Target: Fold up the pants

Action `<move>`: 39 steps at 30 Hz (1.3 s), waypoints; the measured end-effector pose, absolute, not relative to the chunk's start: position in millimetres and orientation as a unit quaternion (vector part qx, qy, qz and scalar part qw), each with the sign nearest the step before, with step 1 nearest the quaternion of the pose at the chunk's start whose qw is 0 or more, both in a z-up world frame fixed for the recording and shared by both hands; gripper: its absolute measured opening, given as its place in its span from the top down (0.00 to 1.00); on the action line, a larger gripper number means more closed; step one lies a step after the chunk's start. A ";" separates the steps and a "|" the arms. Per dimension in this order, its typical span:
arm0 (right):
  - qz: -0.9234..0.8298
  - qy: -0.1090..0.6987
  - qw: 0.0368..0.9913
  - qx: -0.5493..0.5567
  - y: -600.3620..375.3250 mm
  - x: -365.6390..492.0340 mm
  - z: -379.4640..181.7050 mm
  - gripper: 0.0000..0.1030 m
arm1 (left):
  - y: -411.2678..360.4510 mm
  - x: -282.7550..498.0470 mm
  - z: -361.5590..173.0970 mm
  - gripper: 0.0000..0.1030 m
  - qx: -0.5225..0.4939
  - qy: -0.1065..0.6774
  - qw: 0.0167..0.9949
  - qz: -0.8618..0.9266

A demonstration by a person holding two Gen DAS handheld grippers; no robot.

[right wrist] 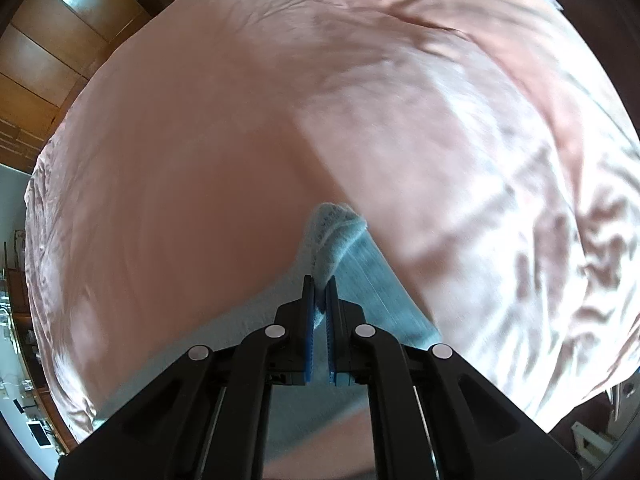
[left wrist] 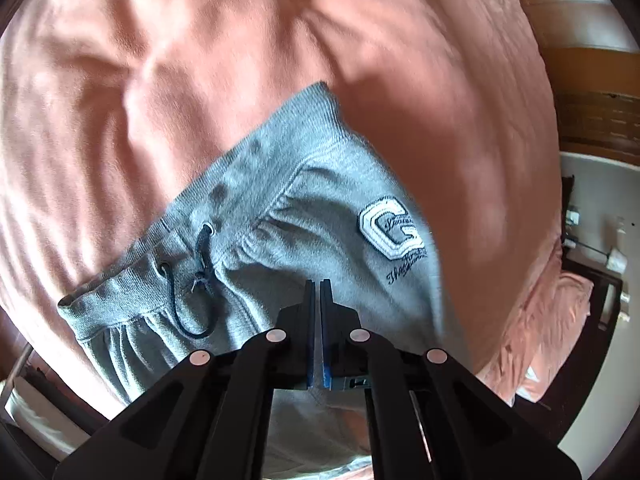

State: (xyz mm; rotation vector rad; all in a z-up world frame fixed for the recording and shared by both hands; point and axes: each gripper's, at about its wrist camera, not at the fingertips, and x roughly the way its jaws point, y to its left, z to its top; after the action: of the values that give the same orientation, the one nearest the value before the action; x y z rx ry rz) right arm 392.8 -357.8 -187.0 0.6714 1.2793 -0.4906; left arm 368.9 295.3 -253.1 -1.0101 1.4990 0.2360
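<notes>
Grey sweatpants (left wrist: 280, 216) lie on a pink bedspread (left wrist: 160, 80), waistband toward the upper left, with a dark drawstring (left wrist: 200, 264) and a white "G" patch (left wrist: 390, 230). My left gripper (left wrist: 319, 286) is shut over the pants' upper leg area; I see no cloth between its blue pads. In the right wrist view my right gripper (right wrist: 320, 284) is shut on a ribbed cuff of the pants (right wrist: 334, 232), which sticks out past the fingertips above the bedspread (right wrist: 200, 140). Grey cloth trails below it.
The bed's edge falls away at the right in the left wrist view, with white floor (left wrist: 592, 208) and dark furniture beyond. A wooden wardrobe (right wrist: 44, 56) stands past the bed at the upper left in the right wrist view.
</notes>
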 end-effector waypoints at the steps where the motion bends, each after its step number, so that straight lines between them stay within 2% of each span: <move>1: -0.226 0.577 0.722 0.309 -354.6 377.9 -184.1 0.95 | 295.6 367.3 -254.6 0.97 -0.444 0.652 0.607 0.097; 2: -0.228 0.574 0.721 0.313 -353.4 369.4 -183.5 0.95 | 294.9 366.3 -255.8 0.97 -0.449 0.653 0.603 0.091; 4: -0.235 0.568 0.720 0.321 -350.5 351.5 -182.9 0.95 | 293.0 367.8 -257.6 0.86 -0.452 0.659 0.597 0.079; 5: -0.238 0.567 0.719 0.325 -347.2 341.9 -182.7 0.95 | 293.3 369.2 -257.2 0.62 -0.452 0.657 0.598 0.077; 6: -0.240 0.565 0.718 0.327 -342.5 334.1 -182.6 0.95 | 290.9 370.0 -255.3 0.44 -0.455 0.651 0.603 0.077; 12: -0.250 0.560 0.713 0.339 -331.5 299.6 -182.5 0.95 | 296.5 388.5 -258.5 0.33 -0.473 0.616 0.624 0.087; 17: -0.256 0.556 0.711 0.347 -329.5 281.8 -175.8 0.95 | 300.3 408.0 -284.6 0.36 -0.507 0.608 0.604 0.092; 19: -0.256 0.553 0.713 0.346 -328.7 276.9 -172.8 0.95 | 298.3 417.9 -289.7 0.51 -0.515 0.606 0.600 0.086; 21: -0.256 0.550 0.715 0.348 -329.4 273.3 -171.5 0.95 | 296.8 427.0 -296.9 0.80 -0.513 0.617 0.591 0.087; 24: -0.257 0.546 0.715 0.354 -327.3 270.2 -168.3 0.95 | 294.8 436.2 -301.2 0.93 -0.515 0.624 0.580 0.093; 30: -0.263 0.540 0.715 0.357 -327.2 254.0 -163.7 0.95 | 301.0 424.7 -265.3 0.95 -0.491 0.619 0.610 0.060; 39: -0.253 0.521 0.728 0.367 -331.3 191.5 -145.2 0.95 | 310.2 347.3 -208.3 0.96 -0.467 0.617 0.632 0.027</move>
State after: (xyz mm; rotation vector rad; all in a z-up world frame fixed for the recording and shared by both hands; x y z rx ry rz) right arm 191.5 -331.3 -145.2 0.8094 1.1477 -0.5573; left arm 347.3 310.2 -208.3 -1.0688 1.4122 0.0626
